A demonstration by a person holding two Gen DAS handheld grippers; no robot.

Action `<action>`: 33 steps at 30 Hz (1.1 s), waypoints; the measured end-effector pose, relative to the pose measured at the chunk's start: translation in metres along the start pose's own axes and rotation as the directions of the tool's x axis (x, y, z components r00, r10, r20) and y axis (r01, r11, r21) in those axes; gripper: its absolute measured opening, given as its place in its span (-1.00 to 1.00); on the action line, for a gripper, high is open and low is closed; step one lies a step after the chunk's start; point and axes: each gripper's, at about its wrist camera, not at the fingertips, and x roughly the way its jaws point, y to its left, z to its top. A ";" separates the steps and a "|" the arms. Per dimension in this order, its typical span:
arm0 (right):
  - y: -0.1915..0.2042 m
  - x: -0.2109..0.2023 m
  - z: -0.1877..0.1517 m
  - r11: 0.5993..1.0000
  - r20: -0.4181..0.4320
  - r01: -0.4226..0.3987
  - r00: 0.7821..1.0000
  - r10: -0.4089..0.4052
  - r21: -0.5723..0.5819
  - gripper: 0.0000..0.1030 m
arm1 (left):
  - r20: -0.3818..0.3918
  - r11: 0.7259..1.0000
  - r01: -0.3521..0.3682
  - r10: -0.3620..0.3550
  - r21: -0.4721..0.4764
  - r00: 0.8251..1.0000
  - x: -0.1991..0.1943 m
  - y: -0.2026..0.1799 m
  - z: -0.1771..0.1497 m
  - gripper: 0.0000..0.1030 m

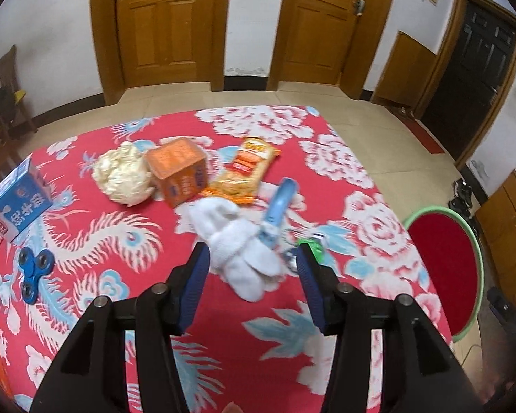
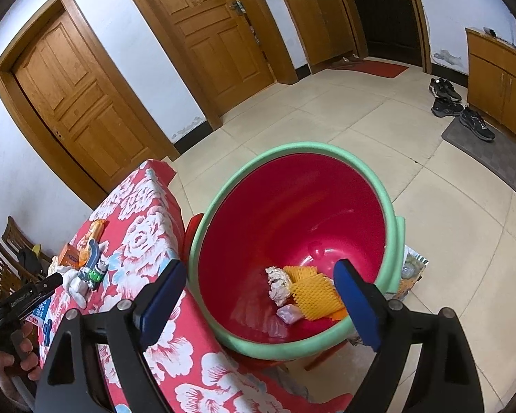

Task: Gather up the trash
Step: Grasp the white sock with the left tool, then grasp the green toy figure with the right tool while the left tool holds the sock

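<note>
My left gripper [image 1: 251,254] is open above the red floral table [image 1: 223,309], its fingers either side of white socks [image 1: 239,241]. Beyond lie a crumpled paper ball [image 1: 124,177], an orange box [image 1: 179,172] and an orange snack wrapper [image 1: 246,172]. My right gripper [image 2: 258,272] is open and empty over the red basin with a green rim [image 2: 292,151]. The basin also shows in the left wrist view [image 1: 445,261]. In the basin lie yellow foam netting [image 2: 313,290], a crumpled paper wad [image 2: 277,282] and a small plastic scrap [image 2: 289,313].
A blue handled tool [image 1: 278,206], a green toy [image 1: 311,242], a blue fidget spinner [image 1: 34,272] and a blue-white carton [image 1: 17,199] lie on the table. Chairs [image 1: 3,93] stand far left. Shoes [image 2: 464,106] sit on the tiled floor by cabinets.
</note>
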 end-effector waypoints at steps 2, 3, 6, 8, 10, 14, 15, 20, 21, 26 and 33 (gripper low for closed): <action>0.002 0.001 0.000 1.000 -0.002 0.001 1.000 -0.001 -0.004 0.74 | 0.003 1.000 -0.015 0.015 -0.018 1.000 0.004 0.007 0.002 0.02; 0.004 0.001 0.000 1.000 -0.004 0.002 1.000 -0.002 -0.006 0.74 | 0.003 0.999 -0.021 0.021 -0.026 1.000 0.005 0.010 0.003 0.02; 0.008 0.001 0.000 1.000 -0.006 0.005 1.000 -0.006 -0.012 0.74 | 0.007 0.998 -0.027 0.027 -0.049 1.000 0.011 0.019 0.006 0.02; 0.010 0.000 -0.001 1.000 -0.005 0.008 1.000 -0.009 -0.016 0.74 | 0.004 0.998 -0.029 0.030 -0.053 1.000 0.015 0.022 0.007 0.02; 0.012 -0.002 -0.001 1.000 -0.004 0.012 1.000 -0.012 -0.020 0.74 | -0.001 0.998 -0.029 0.029 -0.055 1.000 0.020 0.024 0.007 0.02; 0.018 -0.002 0.000 0.999 -0.005 0.016 1.000 -0.016 -0.032 0.74 | -0.018 0.998 -0.006 0.005 -0.065 1.000 0.030 0.028 0.005 0.02; 0.020 -0.002 0.000 0.999 -0.006 0.016 1.000 -0.016 -0.037 0.74 | -0.019 0.998 0.000 -0.002 -0.066 1.000 0.031 0.028 0.005 0.02; 0.031 -0.002 0.000 0.998 -0.007 0.012 1.000 -0.013 -0.060 0.74 | -0.024 0.998 0.030 -0.032 -0.053 0.999 0.037 0.026 0.003 0.01; 0.033 -0.001 0.000 0.998 -0.008 0.010 1.000 -0.011 -0.065 0.74 | -0.026 0.998 0.042 -0.043 -0.042 0.999 0.039 0.025 0.002 0.01; 0.044 0.003 -0.003 0.996 -0.021 0.001 1.000 -0.003 -0.084 0.74 | -0.044 0.996 0.079 -0.081 -0.050 0.996 0.044 0.025 -0.003 -0.24; 0.064 0.008 -0.005 0.992 -0.040 -0.016 0.999 0.012 -0.125 0.74 | -0.026 0.988 0.134 -0.136 -0.075 0.990 0.037 0.036 -0.005 -0.54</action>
